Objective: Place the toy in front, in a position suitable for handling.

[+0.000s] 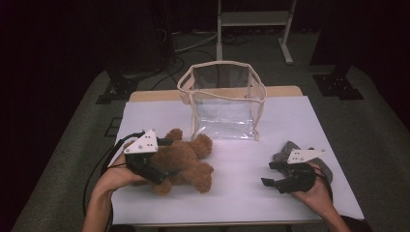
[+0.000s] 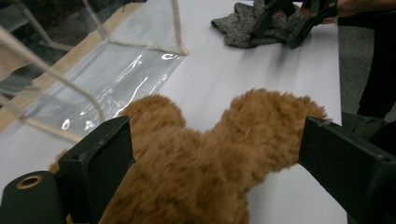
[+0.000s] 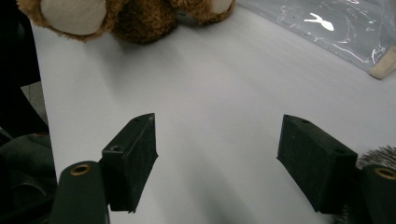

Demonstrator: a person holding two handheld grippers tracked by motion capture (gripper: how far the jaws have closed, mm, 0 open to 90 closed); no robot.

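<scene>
**Teddy bear between the left jaws, right gripper spread over bare table**

The left gripper [image 1: 162,173] sits over the brown teddy bear [image 1: 186,162], which lies on the white table [image 1: 241,193] on the person's left side. In the left gripper view the bear's plush body fills the gap between the two black jaws, and the fur meets both inner faces, so the gripper appears to be grasping the bear; how firmly the pads press is hard to judge under the pile. Two rounded limbs of the bear [image 2: 205,158] stick out ahead of the jaws.

Beyond those limbs, ahead and to the left of the left gripper, stands the clear plastic bag [image 1: 223,99] with cream trim, its mouth open upward.

The right gripper [image 1: 275,181] rests low over the table on the person's right side, released, its jaws wide apart with only white tabletop between them. A grey knitted cloth [image 1: 290,153] lies just behind and beside it, touching its body. From the right gripper view, the bear's pale-soled feet [image 3: 70,14] lie well ahead of the jaws.
</scene>
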